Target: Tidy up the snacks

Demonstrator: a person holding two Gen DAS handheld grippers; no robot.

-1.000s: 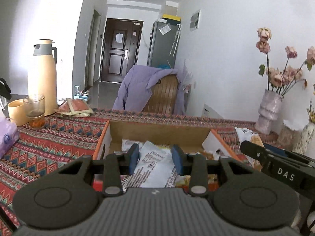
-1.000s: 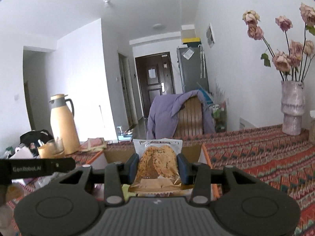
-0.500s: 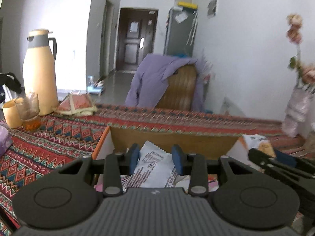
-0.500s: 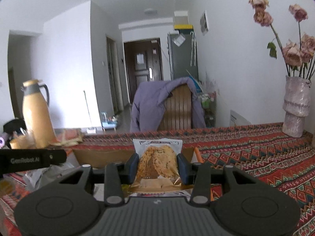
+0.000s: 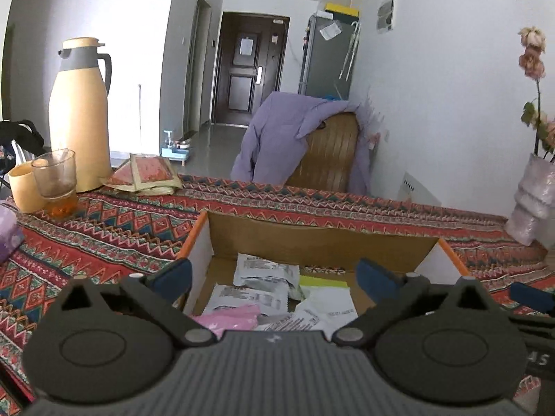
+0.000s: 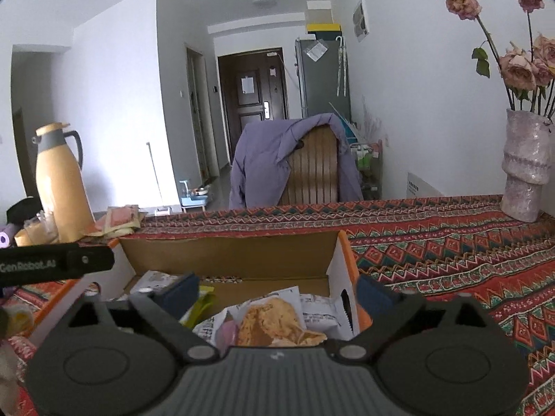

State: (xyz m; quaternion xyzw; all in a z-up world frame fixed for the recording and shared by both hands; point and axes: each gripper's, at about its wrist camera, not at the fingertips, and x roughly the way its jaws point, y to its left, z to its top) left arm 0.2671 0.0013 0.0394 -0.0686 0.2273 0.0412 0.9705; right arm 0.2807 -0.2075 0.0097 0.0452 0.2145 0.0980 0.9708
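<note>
Grippers both spread wide and empty: left gripper [image 5: 274, 274] over the near edge of the cardboard box [image 5: 322, 239], right gripper [image 6: 277, 289] over the same box [image 6: 229, 253] from the other side. Below the right one, lying loose in the box, a clear packet of golden biscuit [image 6: 274, 322], touching white wrappers [image 6: 319, 312] beside it. Under the left one, more snacks piled inside: white sachets [image 5: 267, 274], a pink pack [image 5: 232, 315], a yellow-green packet [image 5: 326, 284]. Beyond the box, patterned tablecloth [image 5: 104, 235]; on it to the left, a glass [image 5: 55, 180] just beside a tan thermos [image 5: 79, 118], flat red pouches [image 5: 149, 173] near them; to the right, a pale vase [image 6: 523, 166] with dried roses [image 6: 520, 69]. Farther back, a chair draped with a purple jacket [image 5: 284, 138], then a dark door [image 5: 249, 69].
</note>
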